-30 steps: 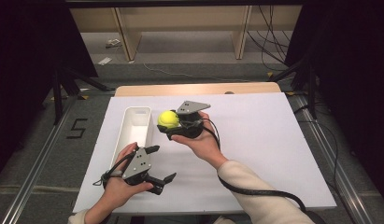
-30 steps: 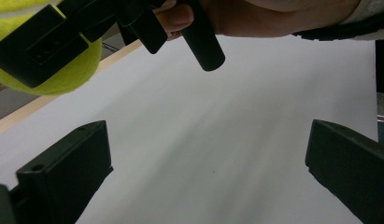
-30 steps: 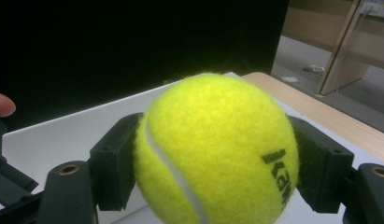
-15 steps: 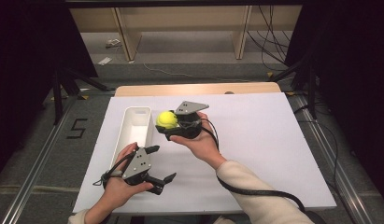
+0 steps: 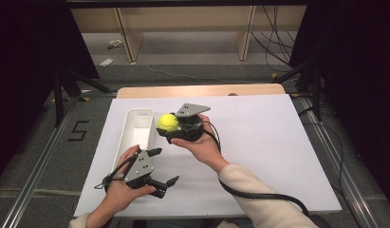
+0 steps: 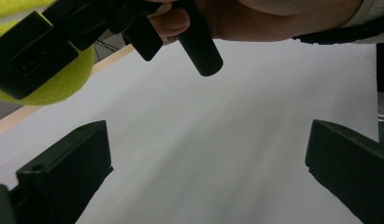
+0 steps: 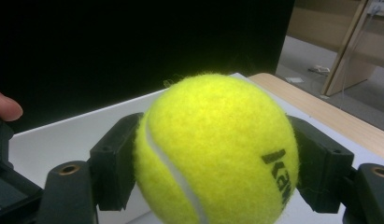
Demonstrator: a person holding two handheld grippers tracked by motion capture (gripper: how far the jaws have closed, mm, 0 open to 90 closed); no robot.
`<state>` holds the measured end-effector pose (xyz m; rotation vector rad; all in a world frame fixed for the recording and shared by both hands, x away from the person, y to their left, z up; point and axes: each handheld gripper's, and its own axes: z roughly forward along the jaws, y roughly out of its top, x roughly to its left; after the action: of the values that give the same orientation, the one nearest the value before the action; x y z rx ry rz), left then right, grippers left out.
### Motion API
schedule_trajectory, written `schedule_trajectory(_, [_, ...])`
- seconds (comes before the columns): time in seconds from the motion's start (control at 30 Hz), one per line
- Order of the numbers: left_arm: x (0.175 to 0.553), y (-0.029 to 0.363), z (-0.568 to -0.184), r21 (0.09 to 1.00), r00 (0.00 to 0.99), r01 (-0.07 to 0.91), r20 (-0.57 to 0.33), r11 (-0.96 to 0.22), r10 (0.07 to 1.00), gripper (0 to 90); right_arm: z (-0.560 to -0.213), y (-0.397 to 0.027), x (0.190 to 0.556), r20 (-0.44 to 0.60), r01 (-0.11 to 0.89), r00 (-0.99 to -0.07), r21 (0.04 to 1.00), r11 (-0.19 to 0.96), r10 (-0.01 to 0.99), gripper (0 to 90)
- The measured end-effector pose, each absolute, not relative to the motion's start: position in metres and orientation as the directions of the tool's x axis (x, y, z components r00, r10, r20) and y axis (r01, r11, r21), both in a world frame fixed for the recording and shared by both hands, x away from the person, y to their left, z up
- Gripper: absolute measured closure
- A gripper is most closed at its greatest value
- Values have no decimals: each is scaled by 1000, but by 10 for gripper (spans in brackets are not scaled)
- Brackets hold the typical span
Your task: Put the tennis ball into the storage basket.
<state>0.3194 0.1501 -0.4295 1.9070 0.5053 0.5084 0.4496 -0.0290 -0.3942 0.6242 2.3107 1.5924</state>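
1. The right claw (image 5: 168, 128) was clamped on a yellow tennis ball (image 5: 167, 122), held above the counter (image 5: 278, 142) just beside the right rim of the white tray (image 5: 135, 130).
2. The tray lay to the ball's left, its long axis running away from the person; the right hand was far nearer it.
3. The left claw (image 5: 162, 168) hung spread wide and empty near the counter's front edge.
4. The right gripper view showed both jaws pressing the ball's sides and black lettering; the high view showed the tray.
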Motion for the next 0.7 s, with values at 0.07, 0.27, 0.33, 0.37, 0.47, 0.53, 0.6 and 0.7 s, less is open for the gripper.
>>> schedule_trajectory(0.07, [319, 150, -429, 926, 820, 114, 117, -360, 560, 0, -394, -28, 449, 27, 199, -873, 931, 306, 487, 267])
schedule_trajectory(0.27, [319, 150, -429, 926, 821, 113, 118, -361, 559, 0, -394, -25, 449, 32, 202, -875, 932, 303, 484, 267])
schedule_trajectory(0.33, [319, 150, -429, 926, 820, 113, 118, -360, 559, 0, -394, -23, 449, 30, 199, -875, 932, 303, 482, 266])
schedule_trajectory(0.37, [319, 150, -429, 926, 821, 112, 118, -360, 559, 0, -394, -23, 449, 28, 197, -877, 932, 306, 480, 267])
schedule_trajectory(0.47, [319, 150, -429, 925, 822, 112, 119, -362, 557, 0, -395, -22, 449, 29, 197, -877, 932, 304, 480, 267])
schedule_trajectory(0.53, [319, 150, -429, 925, 822, 111, 119, -362, 556, 0, -395, -21, 449, 30, 200, -876, 931, 305, 481, 267])
schedule_trajectory(0.6, [319, 150, -429, 926, 822, 112, 118, -361, 557, 0, -394, -21, 449, 29, 198, -876, 932, 305, 481, 267])
schedule_trajectory(0.7, [319, 150, -429, 925, 822, 112, 120, -364, 557, 0, -393, -22, 449, 28, 198, -877, 931, 307, 479, 267])
